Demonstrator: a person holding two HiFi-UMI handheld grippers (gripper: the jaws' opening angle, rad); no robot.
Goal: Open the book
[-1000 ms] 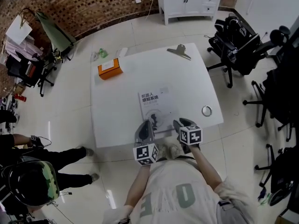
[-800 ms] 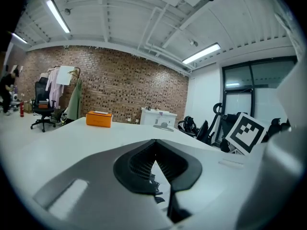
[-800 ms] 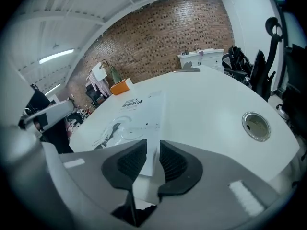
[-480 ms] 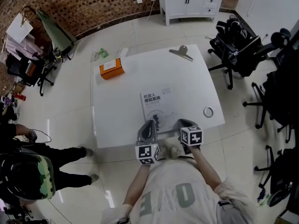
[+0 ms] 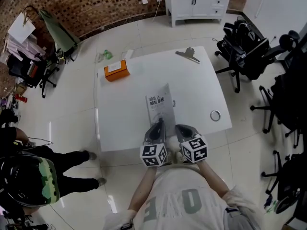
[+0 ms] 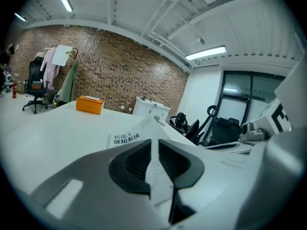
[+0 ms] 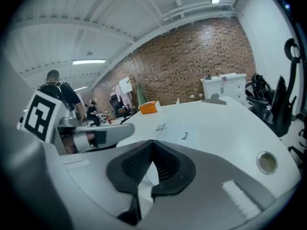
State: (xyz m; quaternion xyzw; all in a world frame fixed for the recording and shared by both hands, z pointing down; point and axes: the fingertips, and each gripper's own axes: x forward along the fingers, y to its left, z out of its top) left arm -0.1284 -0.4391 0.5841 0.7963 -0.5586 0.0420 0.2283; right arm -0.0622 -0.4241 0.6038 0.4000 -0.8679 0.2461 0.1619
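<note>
A white book (image 5: 159, 105) with dark title print lies near the front edge of the white table (image 5: 120, 114). Its cover stands tilted up along the right side. My left gripper (image 5: 157, 126) is at the book's near edge, and the left gripper view shows the jaws shut (image 6: 151, 145) on a thin white edge of the book, the title (image 6: 125, 138) just beyond. My right gripper (image 5: 178, 130) sits beside it on the right. Its jaws (image 7: 152, 146) have just been closing and now pinch a thin white sheet of the book (image 7: 172, 127).
An orange box (image 5: 116, 71) lies at the table's far left, a large metal clip (image 5: 188, 54) at the far right and a small ring (image 5: 215, 115) near the right edge. Black office chairs (image 5: 244, 47) crowd the right side. A person (image 5: 29, 176) stands at the left.
My right gripper has gone from open to shut, moved left and up beside the left gripper, and the book's cover has lifted on the right. The left gripper has hardly moved.
</note>
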